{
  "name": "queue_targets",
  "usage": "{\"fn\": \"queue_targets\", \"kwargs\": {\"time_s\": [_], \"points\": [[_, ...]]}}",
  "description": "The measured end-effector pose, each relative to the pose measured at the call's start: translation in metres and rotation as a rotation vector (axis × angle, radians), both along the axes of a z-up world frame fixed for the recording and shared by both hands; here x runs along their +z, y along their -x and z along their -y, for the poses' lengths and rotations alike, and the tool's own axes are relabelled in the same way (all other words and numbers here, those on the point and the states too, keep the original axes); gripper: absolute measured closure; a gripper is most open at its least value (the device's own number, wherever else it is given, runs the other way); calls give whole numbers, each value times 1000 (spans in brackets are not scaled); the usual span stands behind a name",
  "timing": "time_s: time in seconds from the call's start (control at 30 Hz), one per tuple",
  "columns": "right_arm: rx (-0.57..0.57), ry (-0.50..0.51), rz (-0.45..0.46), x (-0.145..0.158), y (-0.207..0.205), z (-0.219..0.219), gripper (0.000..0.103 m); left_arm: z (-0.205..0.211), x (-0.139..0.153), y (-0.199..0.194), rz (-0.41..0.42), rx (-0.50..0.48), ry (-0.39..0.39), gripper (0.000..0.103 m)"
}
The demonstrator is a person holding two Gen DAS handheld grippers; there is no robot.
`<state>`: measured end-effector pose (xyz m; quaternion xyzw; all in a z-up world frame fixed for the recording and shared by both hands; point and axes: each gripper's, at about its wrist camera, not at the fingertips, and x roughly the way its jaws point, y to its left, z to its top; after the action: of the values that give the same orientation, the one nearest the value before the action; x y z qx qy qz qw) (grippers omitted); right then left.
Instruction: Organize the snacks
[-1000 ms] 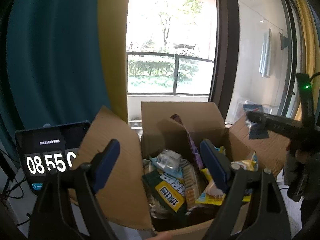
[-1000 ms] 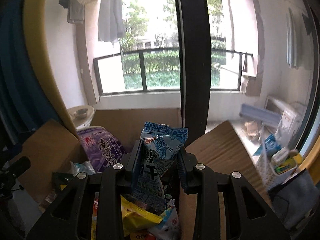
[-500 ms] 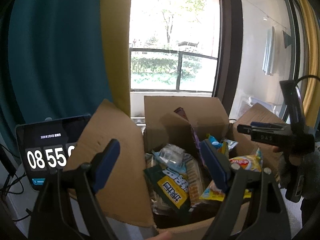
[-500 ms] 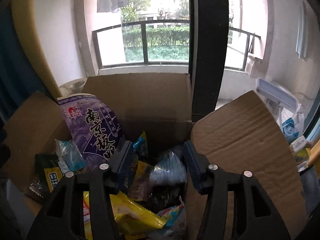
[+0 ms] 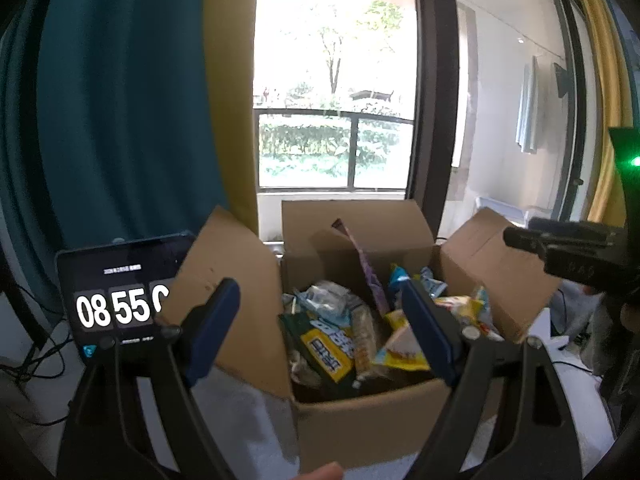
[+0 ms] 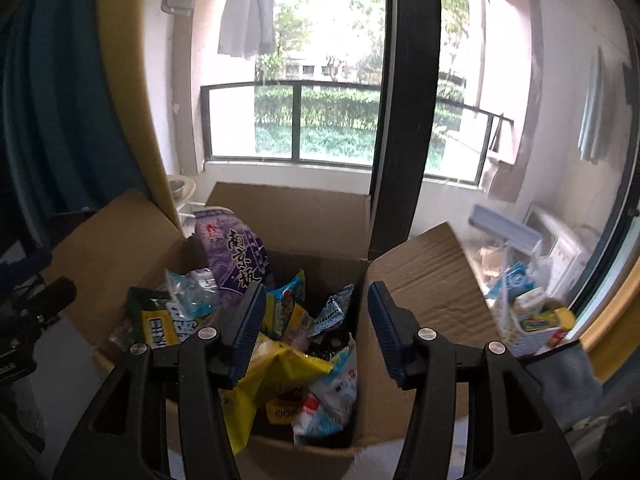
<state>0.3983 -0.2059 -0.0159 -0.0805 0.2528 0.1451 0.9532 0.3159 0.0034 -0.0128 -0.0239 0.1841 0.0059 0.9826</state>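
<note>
An open cardboard box (image 5: 360,420) holds several snack packs. A tall purple bag (image 6: 236,252) leans on its back wall, and a green-and-yellow pack (image 5: 324,344) lies at the left. A yellow bag (image 6: 280,368) sits at the front. A small blue-and-white packet (image 6: 332,312) lies loose among them. My right gripper (image 6: 316,288) hovers above the box's right half, open, its pads touching nothing. My left gripper (image 5: 318,286) stands wide open and empty before the box's near left side. The black frame of the right tool (image 5: 568,252) shows over the right flap.
A tablet showing a clock (image 5: 116,300) stands left of the box, behind its left flap (image 5: 224,280). A basket of small cartons (image 6: 532,320) and a grey cloth (image 6: 568,380) sit right of the box. A dark window post (image 6: 404,120) rises behind it.
The right gripper opened and let go of the blue-and-white packet, which now lies in the box. It then drew back and up. The left gripper drew back a little from the box.
</note>
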Motion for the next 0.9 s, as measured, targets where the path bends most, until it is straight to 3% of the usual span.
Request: {"fn": "queue_targets", "kwargs": {"time_s": [0.37,0.5,0.9], "points": [[16,15,119,25,84,4,47,15,16,71,52,-14,-25,19],[31,-2,127,27,114,9,47,26,19,95,70,-27,-60,19],[-6,-60,173,27,194,34,47,43,20,155,93,-62,-42,19]]}}
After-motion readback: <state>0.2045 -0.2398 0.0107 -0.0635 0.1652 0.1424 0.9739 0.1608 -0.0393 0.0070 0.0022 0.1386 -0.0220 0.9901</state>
